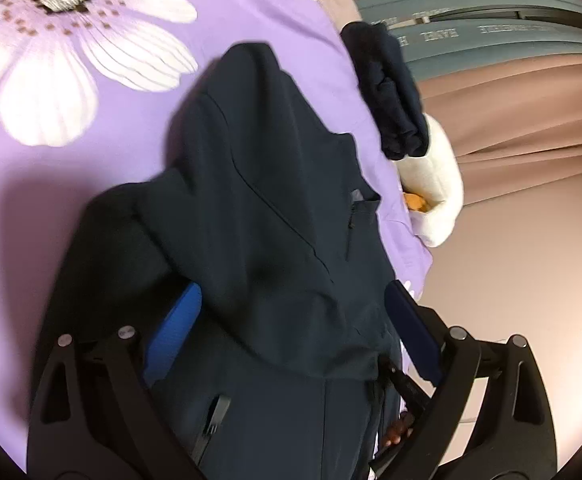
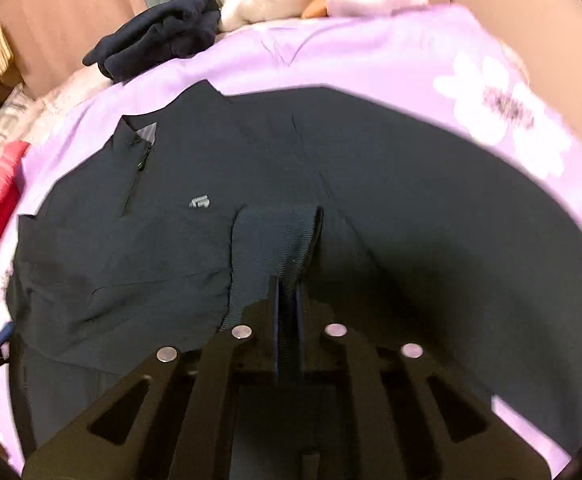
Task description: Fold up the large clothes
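Dark navy zip-neck jacket, spread over the lilac flower-print bedsheet: one sleeve lies folded across the chest, so I judge folding begun, body folds remaining. My right tool is clamped on the ribbed cuff; my left tool stands wide astride the fabric. Bundled dark garment and white plush toy lie near the bed edge.
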